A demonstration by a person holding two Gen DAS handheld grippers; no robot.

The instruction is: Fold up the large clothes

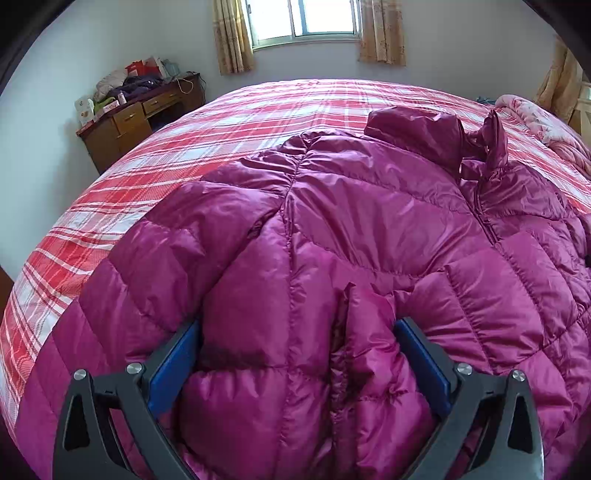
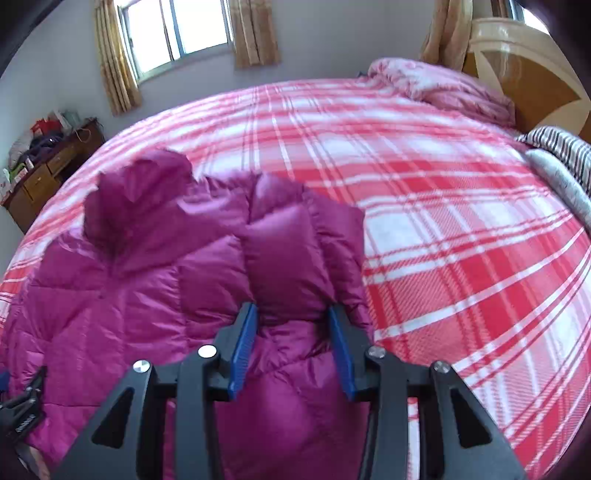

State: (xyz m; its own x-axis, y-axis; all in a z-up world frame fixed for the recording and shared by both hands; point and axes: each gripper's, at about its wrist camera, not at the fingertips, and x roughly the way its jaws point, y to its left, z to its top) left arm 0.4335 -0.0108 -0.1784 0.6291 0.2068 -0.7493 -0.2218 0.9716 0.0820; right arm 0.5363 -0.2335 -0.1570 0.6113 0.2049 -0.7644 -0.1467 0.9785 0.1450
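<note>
A magenta quilted down jacket (image 1: pixel 369 229) lies spread on the red and white plaid bed (image 1: pixel 258 110), hood (image 1: pixel 413 125) toward the far side. My left gripper (image 1: pixel 297 328) stands wide with a thick fold of the jacket between its blue pads (image 1: pixel 177 362). In the right wrist view the jacket (image 2: pixel 147 280) covers the left half of the bed (image 2: pixel 461 221). My right gripper (image 2: pixel 293 314) has its blue pads (image 2: pixel 245 339) pressed on a puffy sleeve section (image 2: pixel 284 251) of the jacket, raised a little.
A wooden desk (image 1: pixel 136 122) with piled clutter stands against the far left wall under a curtained window (image 1: pixel 306 18). A pink crumpled quilt (image 2: pixel 443 88) and a striped pillow (image 2: pixel 561 155) lie by the headboard (image 2: pixel 535 66) at the right.
</note>
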